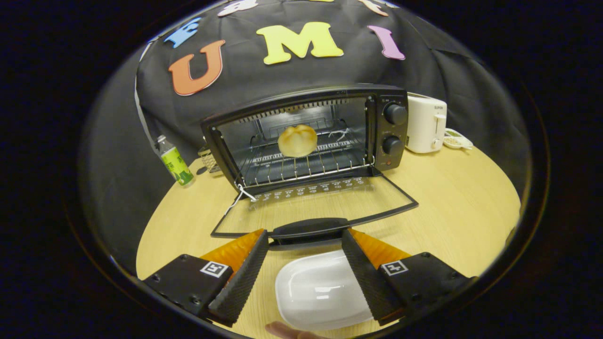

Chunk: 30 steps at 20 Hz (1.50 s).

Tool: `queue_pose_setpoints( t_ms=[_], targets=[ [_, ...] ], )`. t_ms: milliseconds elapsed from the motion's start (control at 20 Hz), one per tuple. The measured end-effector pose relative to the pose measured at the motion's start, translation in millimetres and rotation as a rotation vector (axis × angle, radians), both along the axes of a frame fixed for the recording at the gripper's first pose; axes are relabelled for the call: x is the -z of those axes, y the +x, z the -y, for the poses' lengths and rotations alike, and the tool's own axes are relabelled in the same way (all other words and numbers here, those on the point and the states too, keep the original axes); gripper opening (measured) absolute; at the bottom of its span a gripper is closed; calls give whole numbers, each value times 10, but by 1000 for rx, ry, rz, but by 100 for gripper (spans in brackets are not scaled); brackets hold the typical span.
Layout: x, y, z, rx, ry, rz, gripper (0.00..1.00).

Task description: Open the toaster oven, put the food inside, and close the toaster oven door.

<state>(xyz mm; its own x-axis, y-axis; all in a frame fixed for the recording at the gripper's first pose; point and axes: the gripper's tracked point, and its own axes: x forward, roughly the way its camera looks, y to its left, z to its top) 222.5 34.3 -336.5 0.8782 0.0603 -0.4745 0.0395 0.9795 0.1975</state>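
Observation:
The black toaster oven (386, 132) stands on the wooden table with its glass door (311, 209) folded flat down toward me. A round golden bun (297, 140) rests on the wire rack (301, 169) inside. My gripper (305, 238) is open, its fingertips just short of the door's black handle (308, 229), one on each side. Nothing is held. An empty white dish (320, 289) lies on the table beneath and between the fingers.
A green-labelled bottle (175, 161) stands left of the oven, with a small wire basket (209, 160) behind it. A white toaster (426, 125) and a small plate (458, 140) sit right of the oven. A fingertip (288, 330) shows by the dish's near edge.

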Motion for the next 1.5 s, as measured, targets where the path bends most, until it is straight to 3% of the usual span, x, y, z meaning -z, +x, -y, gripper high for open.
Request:
queue_pose_setpoints(
  t_ms=[250, 500, 800, 900, 1050, 1500],
  targets=[
    [-257, 89, -15, 40, -46, 130, 100],
    [-717, 316, -37, 35, -168, 358, 100],
    [-1084, 471, -135, -8, -186, 478, 100],
    [-1197, 389, -73, 22, -186, 519, 100],
    [-1191, 220, -132, 10, -120, 504, 100],
    [-1349, -306, 73, -9, -161, 439, 100]
  ],
)
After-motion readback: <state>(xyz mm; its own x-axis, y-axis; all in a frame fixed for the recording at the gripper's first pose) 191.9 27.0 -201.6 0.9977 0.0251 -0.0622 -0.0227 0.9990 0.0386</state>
